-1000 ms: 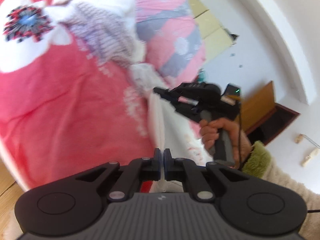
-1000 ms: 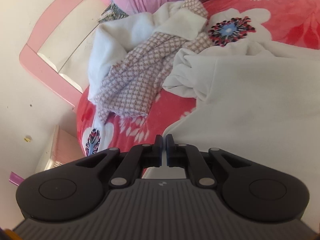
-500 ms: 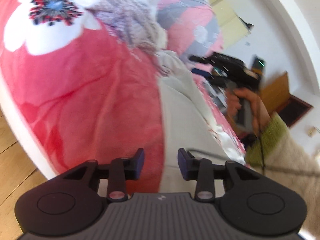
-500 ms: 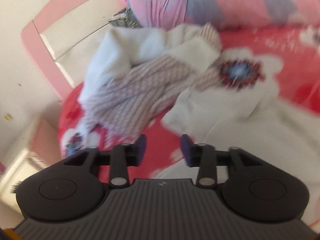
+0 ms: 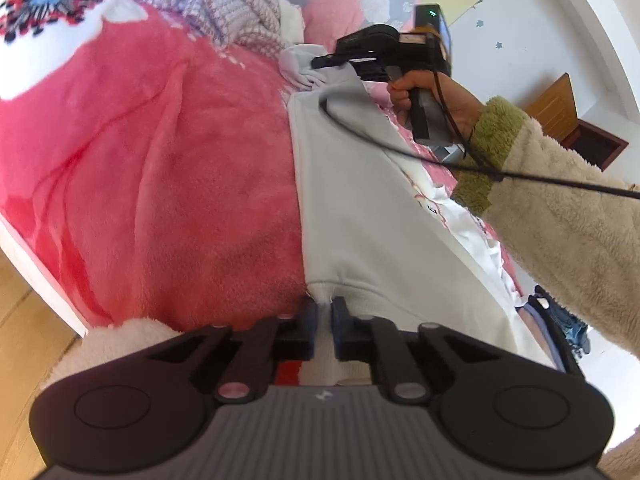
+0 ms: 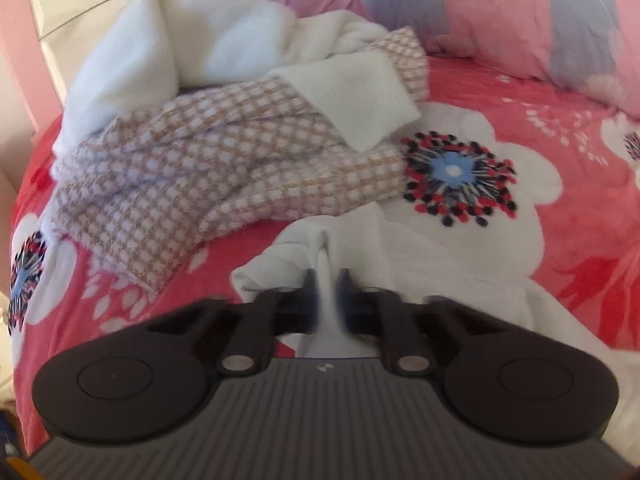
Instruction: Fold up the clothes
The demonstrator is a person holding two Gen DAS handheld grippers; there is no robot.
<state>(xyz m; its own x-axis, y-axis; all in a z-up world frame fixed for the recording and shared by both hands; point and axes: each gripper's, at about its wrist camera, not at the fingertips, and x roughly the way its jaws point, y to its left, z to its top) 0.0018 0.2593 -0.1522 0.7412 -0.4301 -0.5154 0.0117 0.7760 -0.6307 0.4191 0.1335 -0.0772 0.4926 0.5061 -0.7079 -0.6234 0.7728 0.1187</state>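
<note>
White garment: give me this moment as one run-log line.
stage: regrasp | left gripper: shut on white garment hem | right gripper: shut on its far end | garment flat on red blanket

blanket (image 5: 168, 184): plush red fleece, matt, soft nap, white flower prints
sweatshirt (image 5: 360, 208): smooth pale-grey knit cloth, matt, ribbed hem at the blanket's near edge
checked top (image 6: 224, 168): fuzzy woven cloth, beige-and-white check, on the blanket
white fleece (image 6: 176, 44): thick fluffy pile, behind the checked top
sleeve (image 5: 568, 216): shaggy cream fleece, green cuff
left gripper (image 5: 322, 322): matt black plastic, ribbed grey body, metal pins
floor (image 5: 24, 320): smooth wood, left of the blanket
</note>
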